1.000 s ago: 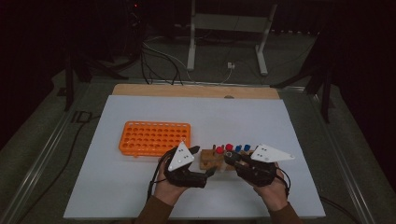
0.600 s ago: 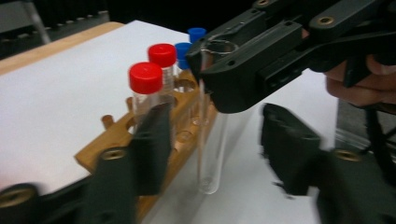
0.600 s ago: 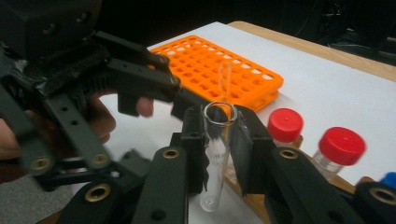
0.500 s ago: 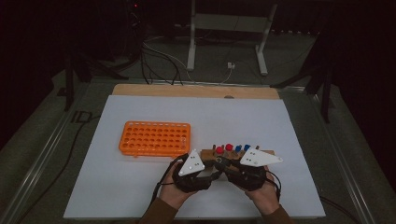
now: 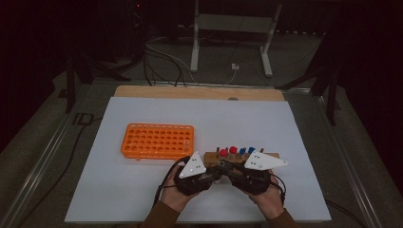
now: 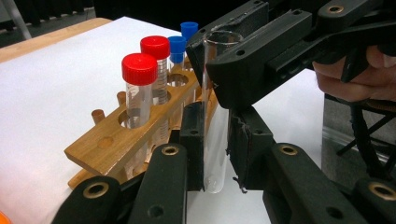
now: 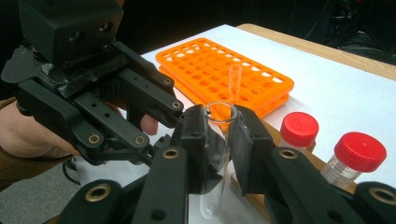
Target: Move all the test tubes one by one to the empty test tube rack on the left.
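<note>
The worktop is covered w/ a white sheet and a wood strip shows along its far edge. On it, left of centre, lies the orange rack, a flat tray w/ many holes; in the right gripper view one thin clear tube stands in a hole of it. Just right of the orange rack is the wooden rack, smaller, which holds two red-capped vials and two blue-capped vials, all upright. In front of the wooden rack, near the front edge, the two hands meet. The left gripper comes in from the left and the right gripper from the right, tips almost touching. Between them is the glass test tube, upright, open mouth on top, round bottom just above the sheet, right beside the wooden rack. The left jaws have just been closing and now pinch the lower part of the tube. The right jaws pinch the same tube close under its rim
</note>
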A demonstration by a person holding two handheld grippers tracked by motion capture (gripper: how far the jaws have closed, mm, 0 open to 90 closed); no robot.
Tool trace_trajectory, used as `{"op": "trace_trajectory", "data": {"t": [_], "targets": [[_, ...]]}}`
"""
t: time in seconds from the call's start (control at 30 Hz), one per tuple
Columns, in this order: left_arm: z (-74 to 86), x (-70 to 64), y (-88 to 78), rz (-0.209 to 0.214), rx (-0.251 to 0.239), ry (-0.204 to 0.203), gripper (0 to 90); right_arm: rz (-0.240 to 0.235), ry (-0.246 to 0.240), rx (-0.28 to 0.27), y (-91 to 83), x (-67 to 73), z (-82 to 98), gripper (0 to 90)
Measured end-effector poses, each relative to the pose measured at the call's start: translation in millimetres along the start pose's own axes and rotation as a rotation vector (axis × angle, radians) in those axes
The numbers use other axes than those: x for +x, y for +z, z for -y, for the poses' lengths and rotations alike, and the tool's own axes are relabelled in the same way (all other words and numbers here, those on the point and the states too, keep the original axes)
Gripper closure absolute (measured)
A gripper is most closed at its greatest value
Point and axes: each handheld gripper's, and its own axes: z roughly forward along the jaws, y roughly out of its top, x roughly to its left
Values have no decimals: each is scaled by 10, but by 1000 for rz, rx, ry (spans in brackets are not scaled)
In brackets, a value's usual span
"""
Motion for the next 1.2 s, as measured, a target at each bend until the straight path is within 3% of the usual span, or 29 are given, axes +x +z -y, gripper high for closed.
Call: {"op": "trace_trajectory", "data": {"t": [0.3,0.47,0.73,0.9,1.2], "targets": [[-5,-3,-7,-12,-10,12,771,-15,7,-10,-12,-19,-7,753],[13,40,-25,-36,-2,0,771,-38,22,-44,-60,-57,-27,585],[4,133,-134,-81,-19,-16,770,22,61,-81,-160,-206,-28,320],[-3,212,-237,-117,-42,-28,770,104,67,-80,-210,-297,-9,175],[7,370,-430,-186,-89,-62,770,165,110,-118,-339,-475,48,46]]}}
